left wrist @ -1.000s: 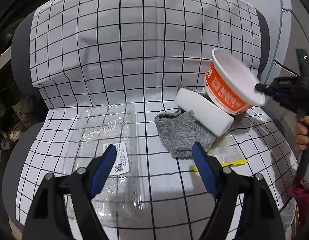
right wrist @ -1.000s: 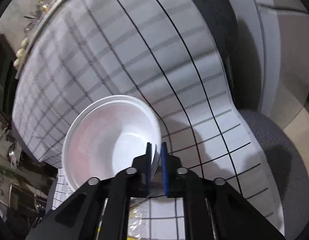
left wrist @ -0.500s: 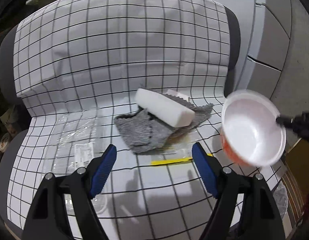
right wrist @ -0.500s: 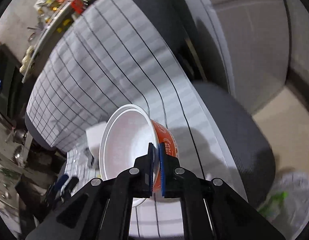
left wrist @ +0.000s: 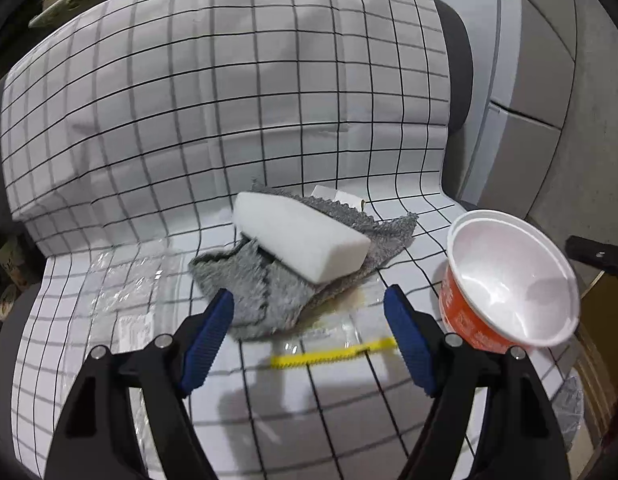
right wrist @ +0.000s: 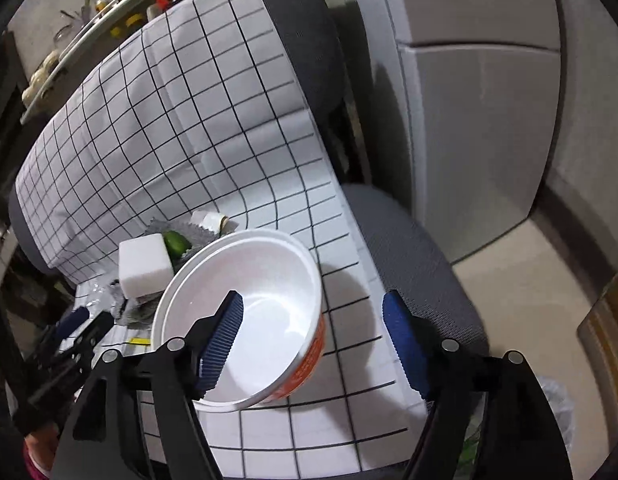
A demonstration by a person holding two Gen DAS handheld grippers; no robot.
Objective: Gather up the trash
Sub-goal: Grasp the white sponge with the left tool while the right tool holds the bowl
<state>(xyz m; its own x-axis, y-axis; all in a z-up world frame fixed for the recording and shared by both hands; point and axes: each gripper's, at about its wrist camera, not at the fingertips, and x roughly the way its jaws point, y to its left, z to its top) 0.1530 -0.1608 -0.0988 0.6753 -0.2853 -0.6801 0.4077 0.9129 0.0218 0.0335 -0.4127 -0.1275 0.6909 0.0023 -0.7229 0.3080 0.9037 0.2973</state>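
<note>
Right tool (right wrist: 315,340) gapes; noodle cup (right wrist: 245,320) lies tilted beneath it.

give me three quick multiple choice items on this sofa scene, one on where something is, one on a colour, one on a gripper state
1. Where does the white foam block lie?
A. on the grey cloth
B. inside the bowl
C. on the floor

2. What colour is the outside wall of the instant noodle bowl?
A. blue
B. orange
C. black

3. How is the right gripper set?
A. shut on the bowl rim
B. shut on the cloth
C. open, holding nothing

Answers:
1 A, the block rests across the cloth on the checked sofa cover.
2 B, orange printed wall under a white rim.
3 C, its blue fingers stand wide apart and the bowl sits on the cover, ungripped.
</note>
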